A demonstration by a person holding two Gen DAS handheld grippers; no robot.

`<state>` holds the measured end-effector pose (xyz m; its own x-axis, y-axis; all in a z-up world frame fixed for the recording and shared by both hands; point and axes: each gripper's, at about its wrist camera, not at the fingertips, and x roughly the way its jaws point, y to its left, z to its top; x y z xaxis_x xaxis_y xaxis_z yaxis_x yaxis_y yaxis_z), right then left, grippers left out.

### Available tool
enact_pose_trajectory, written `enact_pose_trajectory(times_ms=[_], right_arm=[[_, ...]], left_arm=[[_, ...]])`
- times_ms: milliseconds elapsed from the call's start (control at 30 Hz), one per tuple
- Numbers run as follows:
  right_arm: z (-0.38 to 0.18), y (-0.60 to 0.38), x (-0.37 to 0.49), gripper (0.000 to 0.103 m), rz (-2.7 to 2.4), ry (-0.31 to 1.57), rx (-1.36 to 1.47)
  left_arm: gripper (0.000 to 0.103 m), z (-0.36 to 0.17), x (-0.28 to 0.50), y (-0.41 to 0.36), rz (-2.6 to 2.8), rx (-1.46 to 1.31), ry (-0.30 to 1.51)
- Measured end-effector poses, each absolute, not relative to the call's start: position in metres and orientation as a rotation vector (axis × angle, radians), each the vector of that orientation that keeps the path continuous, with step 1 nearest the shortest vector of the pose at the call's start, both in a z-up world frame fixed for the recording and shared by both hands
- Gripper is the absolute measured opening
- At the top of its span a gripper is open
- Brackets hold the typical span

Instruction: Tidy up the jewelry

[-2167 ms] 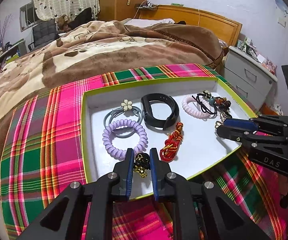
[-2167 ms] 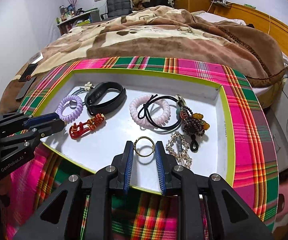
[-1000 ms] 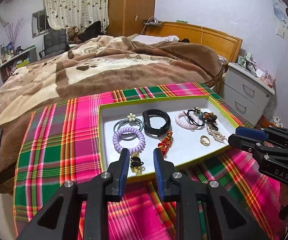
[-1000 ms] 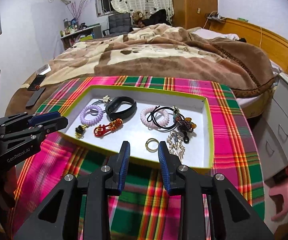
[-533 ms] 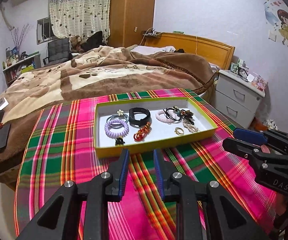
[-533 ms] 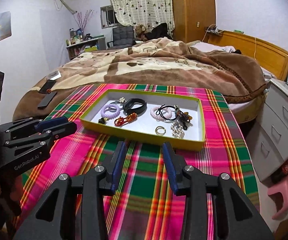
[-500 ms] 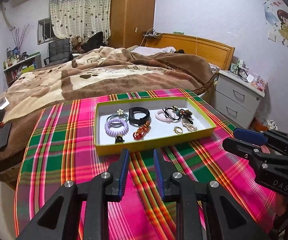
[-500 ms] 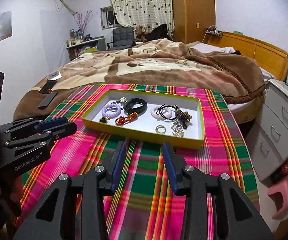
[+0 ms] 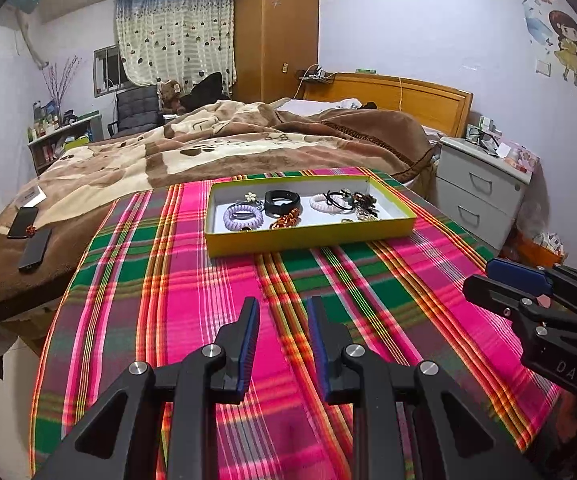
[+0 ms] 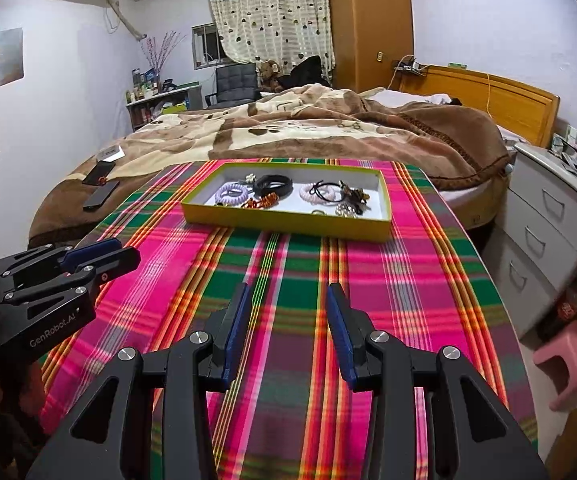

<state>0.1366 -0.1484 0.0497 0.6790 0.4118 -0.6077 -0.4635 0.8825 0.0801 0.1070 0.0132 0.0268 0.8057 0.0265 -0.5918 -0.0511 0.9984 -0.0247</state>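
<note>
Blue rubbery pads line the black fingers of the left gripper (image 9: 281, 308) and the right gripper (image 10: 288, 294); both pairs stand spread with nothing between them, hovering over a woven plaid cloth (image 10: 288, 264) of pink, green and orange on the counter. Farther off on the cloth lies a shallow rectangular box (image 9: 308, 236) with yellow walls and a white floor, its long axis running left to right. Inside lie coiled hair ties (image 9: 243, 216), a black band (image 9: 282, 201), a red knotted cord (image 9: 286, 220) and beaded pieces (image 10: 352, 196).
</note>
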Motion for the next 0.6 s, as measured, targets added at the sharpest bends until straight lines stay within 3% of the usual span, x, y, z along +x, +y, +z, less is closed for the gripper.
enact_pose_trajectory(times_ms=[600], right_arm=[[0.054,-0.151,0.124,0.039,0.488,0.639,-0.08]], left_arm=[[0.024,0.025,0.091,0.009,0.037,-0.036,0.615]])
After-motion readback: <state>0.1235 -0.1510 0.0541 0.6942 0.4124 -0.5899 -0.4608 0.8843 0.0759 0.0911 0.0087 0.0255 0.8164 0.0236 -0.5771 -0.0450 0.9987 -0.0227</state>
